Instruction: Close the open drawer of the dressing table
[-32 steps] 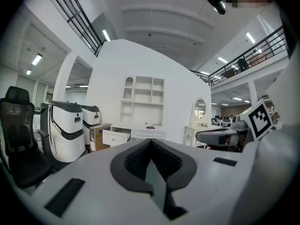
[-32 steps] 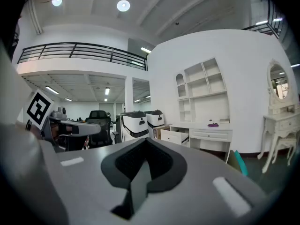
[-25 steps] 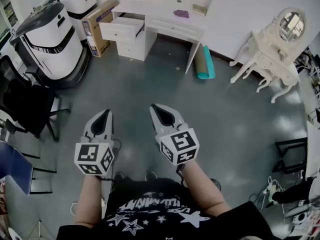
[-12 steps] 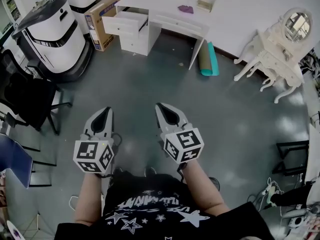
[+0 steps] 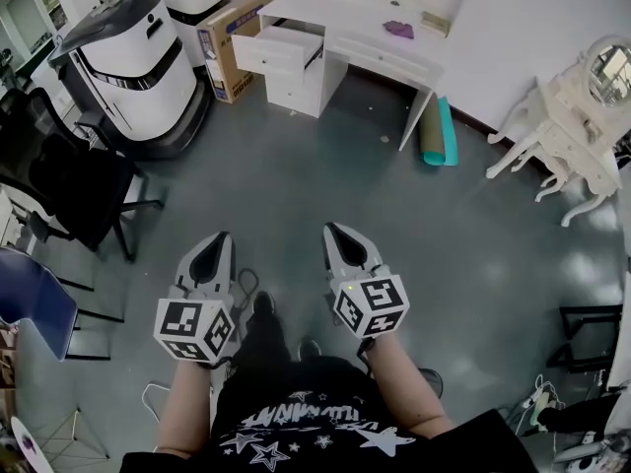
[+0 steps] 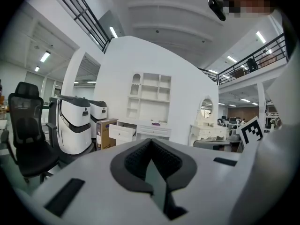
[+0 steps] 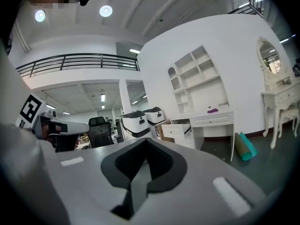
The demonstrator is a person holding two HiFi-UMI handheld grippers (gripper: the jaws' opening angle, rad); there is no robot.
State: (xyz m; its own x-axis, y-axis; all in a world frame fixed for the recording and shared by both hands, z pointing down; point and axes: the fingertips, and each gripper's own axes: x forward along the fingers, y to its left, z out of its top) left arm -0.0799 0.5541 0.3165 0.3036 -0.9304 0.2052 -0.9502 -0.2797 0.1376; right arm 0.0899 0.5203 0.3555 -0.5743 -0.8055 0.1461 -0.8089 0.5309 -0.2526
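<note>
Fingers of the left gripper point(image 5: 219, 239) are closed tip to tip with nothing between them. The right gripper point(image 5: 332, 231) is the same, closed and empty. Both are held low in front of the person and point roughly level across the room.

The drawer point(image 5: 279, 52) is the top one at the left end of the dressing table point(image 5: 380, 47) and stands pulled out. It is well apart from both grippers, straight ahead across the floor point(image 5: 325, 175). It sits left of centre in the left gripper view point(image 6: 123, 133) and right of centre in the right gripper view point(image 7: 178, 131), so it lies about between the two. I can't tell which hand is nearer.

Its slide axis runs back into the dressing table towards the wall. The front panel lies across that axis, so the push should go square on the panel.

- **Open room:** the floor ahead is bare.
- **Left side:** a cardboard box point(image 5: 229, 42) stands just beside the drawer, with white machines point(image 5: 138, 72) and a black chair point(image 5: 69, 190) further left.
- **Right end:** a rolled mat point(image 5: 434, 136) lies at the dressing table's right end, clear of the path.
</note>
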